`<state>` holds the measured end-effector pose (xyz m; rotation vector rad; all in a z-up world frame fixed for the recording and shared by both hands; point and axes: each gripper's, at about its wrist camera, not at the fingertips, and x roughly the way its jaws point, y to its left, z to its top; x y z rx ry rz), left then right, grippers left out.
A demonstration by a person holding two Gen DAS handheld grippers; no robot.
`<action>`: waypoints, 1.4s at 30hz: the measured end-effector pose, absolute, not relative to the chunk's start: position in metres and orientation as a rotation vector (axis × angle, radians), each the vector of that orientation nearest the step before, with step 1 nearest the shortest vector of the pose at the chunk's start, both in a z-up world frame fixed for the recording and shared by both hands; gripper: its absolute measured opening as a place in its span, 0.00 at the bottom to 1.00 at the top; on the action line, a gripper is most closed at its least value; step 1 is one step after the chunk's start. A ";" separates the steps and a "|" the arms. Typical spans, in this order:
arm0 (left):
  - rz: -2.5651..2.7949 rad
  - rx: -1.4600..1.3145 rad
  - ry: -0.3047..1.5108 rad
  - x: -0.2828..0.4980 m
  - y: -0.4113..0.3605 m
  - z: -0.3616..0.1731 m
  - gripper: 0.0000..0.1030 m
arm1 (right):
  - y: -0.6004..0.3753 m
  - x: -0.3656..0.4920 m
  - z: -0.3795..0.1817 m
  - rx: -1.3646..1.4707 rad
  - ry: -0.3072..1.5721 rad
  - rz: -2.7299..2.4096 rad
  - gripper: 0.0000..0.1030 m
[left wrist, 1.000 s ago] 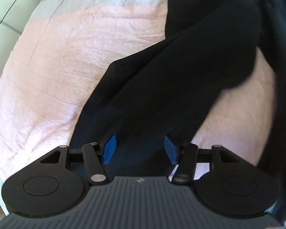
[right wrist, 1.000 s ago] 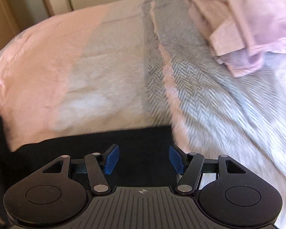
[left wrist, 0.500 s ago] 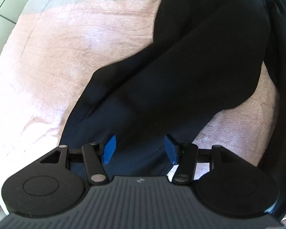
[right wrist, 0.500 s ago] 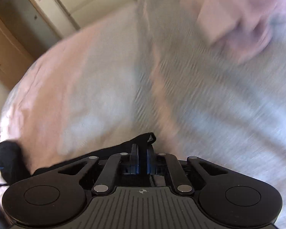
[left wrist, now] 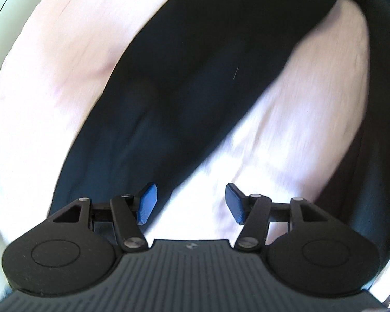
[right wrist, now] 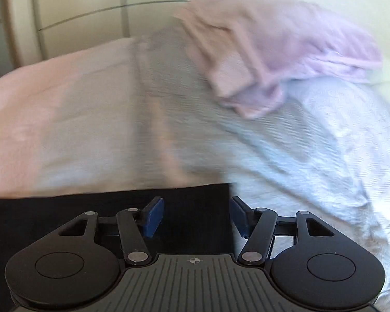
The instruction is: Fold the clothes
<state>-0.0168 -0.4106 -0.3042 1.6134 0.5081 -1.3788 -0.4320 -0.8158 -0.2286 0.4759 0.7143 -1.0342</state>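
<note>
Left wrist view: black garment [left wrist: 195, 78], one long dark band running diagonally from the upper right down to the lower left, lying on a pink bedspread [left wrist: 52, 98]; more dark cloth along the right edge, shape unclear. Left gripper [left wrist: 191, 202] over it, jaws spread wide, nothing between them; its left blue pad [left wrist: 148, 202] sits over the garment's lower edge, its right pad [left wrist: 234, 204] over bare pink spread. Picture blurred, so contact with the cloth cannot be told. Pale wall or floor at the upper left corner. Right wrist view: garment [right wrist: 192, 223] again, a flat black edge with a squared corner, lying across the bottom of the frame on the bed. Right gripper [right wrist: 196, 217] with jaws spread wide and empty, left pad [right wrist: 153, 215] over the black cloth, right pad [right wrist: 239, 217] just past the garment's corner, over the bedding. Bedspread [right wrist: 39, 119] pink at the left, grey herringbone weave in the middle, paler at the right. Lilac folded cloth [right wrist: 273, 49] on the far part of the bed, well apart from the garment. Pale cabinet fronts [right wrist: 91, 7] behind the bed.
</note>
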 end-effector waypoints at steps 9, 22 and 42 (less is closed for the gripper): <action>-1.323 1.790 0.144 0.098 -0.346 -0.347 0.53 | -0.642 -0.336 -0.229 0.579 0.791 -0.831 0.58; -1.274 1.804 -0.001 0.210 -0.342 -0.371 0.02 | -0.470 -0.241 -0.244 0.594 0.949 -0.736 0.58; -1.366 1.612 0.402 0.128 -0.249 -0.299 0.42 | -0.461 -0.387 -0.229 0.786 0.975 -0.929 0.58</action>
